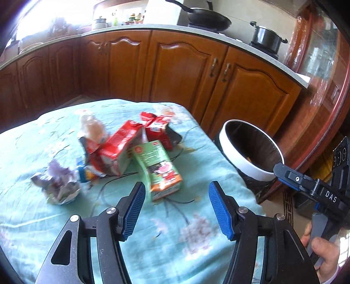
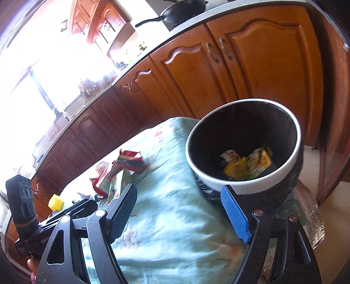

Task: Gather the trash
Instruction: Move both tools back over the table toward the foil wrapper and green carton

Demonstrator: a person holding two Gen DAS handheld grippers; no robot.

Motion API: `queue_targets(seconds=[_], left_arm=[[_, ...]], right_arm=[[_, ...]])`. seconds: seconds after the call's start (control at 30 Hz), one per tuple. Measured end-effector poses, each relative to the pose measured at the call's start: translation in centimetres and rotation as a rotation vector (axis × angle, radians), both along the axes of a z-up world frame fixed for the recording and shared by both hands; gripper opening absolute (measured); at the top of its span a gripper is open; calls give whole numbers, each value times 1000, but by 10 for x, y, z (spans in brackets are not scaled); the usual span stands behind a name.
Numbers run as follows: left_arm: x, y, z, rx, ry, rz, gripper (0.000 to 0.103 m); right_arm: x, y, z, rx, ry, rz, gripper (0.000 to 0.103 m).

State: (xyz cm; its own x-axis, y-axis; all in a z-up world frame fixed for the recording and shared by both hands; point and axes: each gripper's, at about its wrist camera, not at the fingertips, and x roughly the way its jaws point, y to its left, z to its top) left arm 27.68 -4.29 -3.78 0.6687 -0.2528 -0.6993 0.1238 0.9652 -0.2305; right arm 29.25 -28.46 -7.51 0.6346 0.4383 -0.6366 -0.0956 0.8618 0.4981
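Boxes and wrappers piled on the surface, bin just right of the surface, scraps in the bin, cupboards behind

Cloth pale turquoise, faded floral print. Cartons: red, green-orange. Bin white rim, black inside; yellow wrappers. Cabinets orange-brown wood.

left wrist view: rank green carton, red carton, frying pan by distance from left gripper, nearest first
From the left gripper:
1. Green carton, on the tablecloth just ahead of the jaws.
2. Red carton, behind it, to the left.
3. Frying pan, on the far counter.
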Motion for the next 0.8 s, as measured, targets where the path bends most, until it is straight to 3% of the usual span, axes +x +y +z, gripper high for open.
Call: queue_targets(seconds=[0.8], left_arm=[[-49,111,5,-35,-6,243,60]], right_arm=[[11,126,-8,-79,21,251,81]])
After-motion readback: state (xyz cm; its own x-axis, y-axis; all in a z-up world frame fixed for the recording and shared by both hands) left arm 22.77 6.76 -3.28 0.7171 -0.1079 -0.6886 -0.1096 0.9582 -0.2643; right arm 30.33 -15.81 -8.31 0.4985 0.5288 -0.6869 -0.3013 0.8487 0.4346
